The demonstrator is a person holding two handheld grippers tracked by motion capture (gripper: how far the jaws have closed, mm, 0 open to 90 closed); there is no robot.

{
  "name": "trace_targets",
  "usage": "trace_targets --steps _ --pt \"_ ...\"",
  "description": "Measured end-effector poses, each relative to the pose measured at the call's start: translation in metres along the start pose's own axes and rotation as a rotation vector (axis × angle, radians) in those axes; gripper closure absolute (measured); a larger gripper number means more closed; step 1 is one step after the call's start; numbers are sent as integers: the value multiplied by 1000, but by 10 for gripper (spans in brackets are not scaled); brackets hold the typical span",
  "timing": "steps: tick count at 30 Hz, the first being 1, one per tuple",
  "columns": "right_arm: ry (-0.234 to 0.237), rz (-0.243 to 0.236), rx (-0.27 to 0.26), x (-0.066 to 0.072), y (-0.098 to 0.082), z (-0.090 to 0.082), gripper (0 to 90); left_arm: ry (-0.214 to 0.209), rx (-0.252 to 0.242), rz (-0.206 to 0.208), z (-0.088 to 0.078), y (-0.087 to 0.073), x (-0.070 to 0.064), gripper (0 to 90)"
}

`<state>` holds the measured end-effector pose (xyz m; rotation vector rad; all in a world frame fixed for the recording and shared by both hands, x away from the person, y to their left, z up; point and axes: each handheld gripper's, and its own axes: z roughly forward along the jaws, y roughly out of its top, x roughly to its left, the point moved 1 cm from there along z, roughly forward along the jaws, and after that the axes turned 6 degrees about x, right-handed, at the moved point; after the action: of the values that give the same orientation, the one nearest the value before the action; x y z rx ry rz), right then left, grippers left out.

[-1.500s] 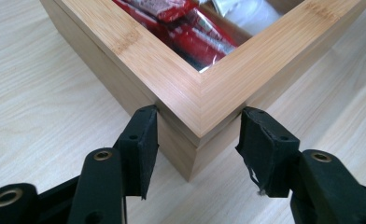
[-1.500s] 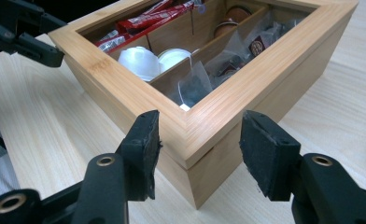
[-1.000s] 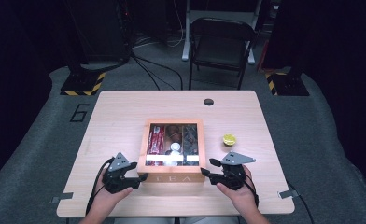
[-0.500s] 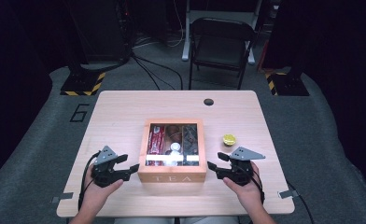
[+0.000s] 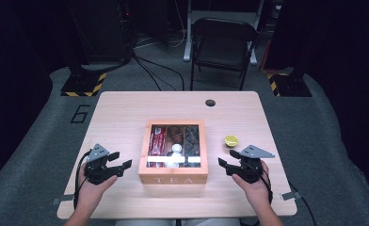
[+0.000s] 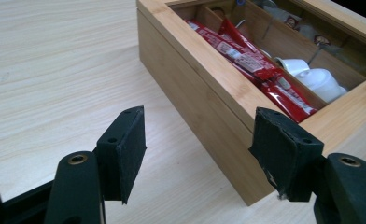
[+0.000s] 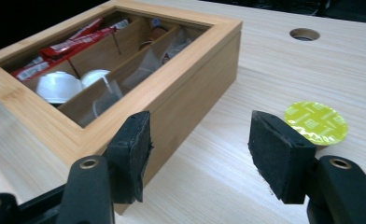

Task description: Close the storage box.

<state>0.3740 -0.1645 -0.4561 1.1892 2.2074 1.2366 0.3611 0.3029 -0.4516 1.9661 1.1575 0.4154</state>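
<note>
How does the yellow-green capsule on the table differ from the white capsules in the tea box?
The yellow-green capsule lies alone on the bare table, right of the tea box; the white capsules sit together inside a box compartment. The yellow-green one shows a flat foil face upward; the white ones show rounded bodies. Both kinds are small, round and untouched by either gripper.

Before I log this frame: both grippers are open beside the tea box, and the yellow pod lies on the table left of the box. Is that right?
One thing is off: the yellow pod lies right of the tea box, not left, as the high view shows. The left gripper and right gripper are indeed open beside the box, and the pod does lie on the table.
</note>
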Motion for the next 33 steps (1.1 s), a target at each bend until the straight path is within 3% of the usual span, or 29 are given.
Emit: trace_targets --steps 4,14,24,33 --pt "-14 1 8 -5 -3 2 387 32 12 -3 2 -2 8 351" --pt "-48 12 47 -16 -11 11 387 54 24 -22 9 -9 19 350" --pt "-53 32 87 -21 -19 20 388 47 59 -29 17 -14 24 351" --pt "-64 28 89 -21 -21 19 386 45 52 -29 20 -13 23 351"
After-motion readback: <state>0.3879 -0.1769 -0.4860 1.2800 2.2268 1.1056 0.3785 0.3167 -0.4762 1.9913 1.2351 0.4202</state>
